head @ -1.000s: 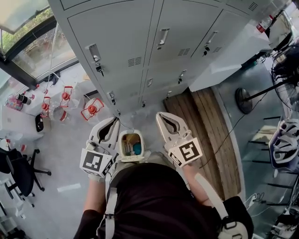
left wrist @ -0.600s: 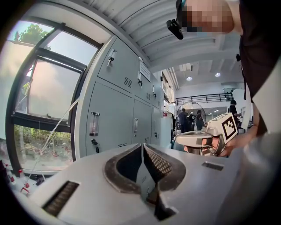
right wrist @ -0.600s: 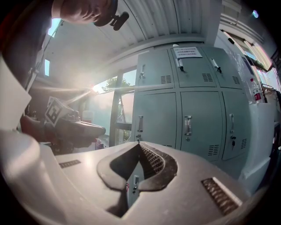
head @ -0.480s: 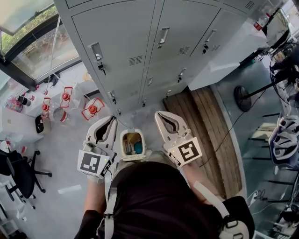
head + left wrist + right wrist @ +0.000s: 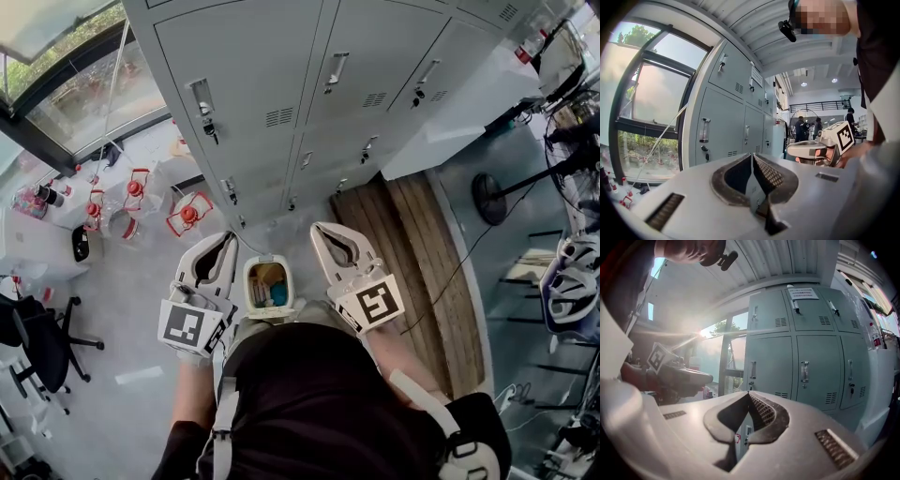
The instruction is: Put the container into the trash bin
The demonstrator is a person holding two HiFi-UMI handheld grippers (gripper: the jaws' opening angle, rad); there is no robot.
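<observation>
A small white trash bin (image 5: 268,309) stands on the floor just in front of the person, its top open. Inside it I see a tan thing (image 5: 264,279) and a blue thing (image 5: 278,296); I cannot tell which is the container. My left gripper (image 5: 228,239) hangs to the bin's left, my right gripper (image 5: 319,230) to its right, both above the floor. Each is shut with nothing between its jaws, as the left gripper (image 5: 751,154) and right gripper (image 5: 748,393) show in their own views. Both point at the grey lockers (image 5: 281,84).
Grey lockers (image 5: 801,362) fill the space ahead. A wooden platform (image 5: 412,253) lies to the right, with a fan stand (image 5: 492,197) beyond it. To the left are red-capped bottles (image 5: 187,216), a window (image 5: 66,84) and a black chair (image 5: 37,347).
Both grippers stay beside the bin, shut and empty. Only the head view shifts slightly.
</observation>
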